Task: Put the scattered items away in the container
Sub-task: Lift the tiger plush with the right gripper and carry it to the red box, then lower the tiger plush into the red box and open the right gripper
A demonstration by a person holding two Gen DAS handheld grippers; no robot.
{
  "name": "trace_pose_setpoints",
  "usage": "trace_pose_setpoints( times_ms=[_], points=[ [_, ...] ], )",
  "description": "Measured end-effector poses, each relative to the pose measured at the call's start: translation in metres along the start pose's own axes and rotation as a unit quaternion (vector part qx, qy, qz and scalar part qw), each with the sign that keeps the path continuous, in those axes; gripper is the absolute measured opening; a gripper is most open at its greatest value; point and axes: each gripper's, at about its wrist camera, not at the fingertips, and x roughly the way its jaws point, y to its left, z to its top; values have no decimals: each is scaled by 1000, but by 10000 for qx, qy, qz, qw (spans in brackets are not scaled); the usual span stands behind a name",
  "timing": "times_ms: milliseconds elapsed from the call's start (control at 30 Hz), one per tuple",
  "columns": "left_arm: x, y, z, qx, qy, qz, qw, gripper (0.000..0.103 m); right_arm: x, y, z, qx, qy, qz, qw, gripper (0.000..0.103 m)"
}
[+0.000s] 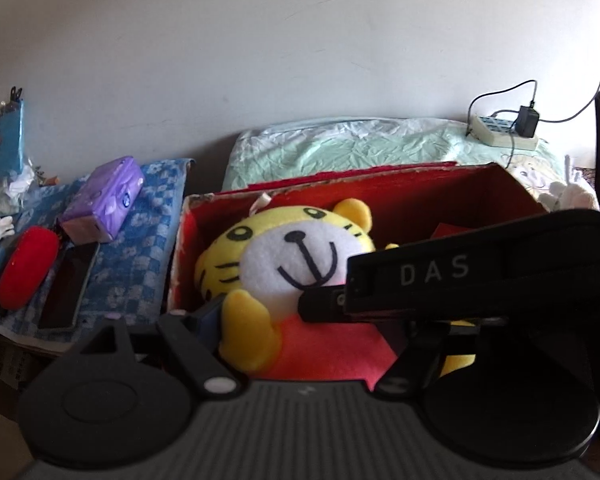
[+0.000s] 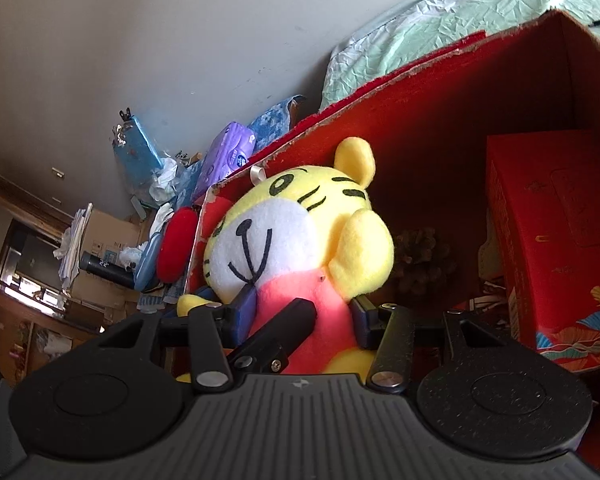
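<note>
Your right gripper [image 2: 296, 316] pinches the tiger plush [image 2: 296, 236] by its torso, holding it inside the red box [image 2: 440, 92] for release; left gripper [image 1: 300, 320] finger state cannot be told.

We see right gripper [image 2: 298, 314] clamped on tiger plush [image 2: 300, 236], red box [image 2: 440, 92] behind, pinecone [image 2: 420, 260] at 3 o'clock.

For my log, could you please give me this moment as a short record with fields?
container: red box, open top
held item: tiger plush, over the box
right tool: shut on the plush's body
left tool: around the plush; grip unclear
already in box: smaller red carton, pine cone
still outside: purple tissue pack, red pouch
</note>
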Motion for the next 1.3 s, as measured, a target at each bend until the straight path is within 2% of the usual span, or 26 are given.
trace_pose_setpoints(
  times_ms=[67, 233, 367, 433, 600, 967, 1133, 1300],
  points=[
    [2, 4, 1, -29, 7, 92, 10000, 83, 3, 1, 0, 156, 29, 38, 9999, 53],
    [6, 11, 0, -36, 16, 314, 9995, 84, 13, 6, -2, 423, 69, 52, 9991, 53],
    [7, 13, -1, -30, 5, 345, 9994, 78, 20, 11, -3, 430, 43, -11, 9991, 56],
    [7, 13, -1, -63, -14, 339, 9994, 78, 20, 11, -2, 471, 52, -38, 9989, 57],
    [4, 14, 1, -246, -22, 224, 9994, 85, 13, 17, 4, 87, 97, -282, 9995, 67],
    [-25, 5, -1, -226, -204, 357, 9989, 90, -3, 36, 9, -847, 165, -932, 9919, 71],
    [-39, -2, -1, -157, -322, 447, 9984, 91, -15, 46, 6, -1320, 36, -1048, 9857, 72],
    [-54, -15, 3, -71, -482, 477, 9977, 93, -31, 47, 6, -1465, -155, -1094, 9830, 76]
  ],
)
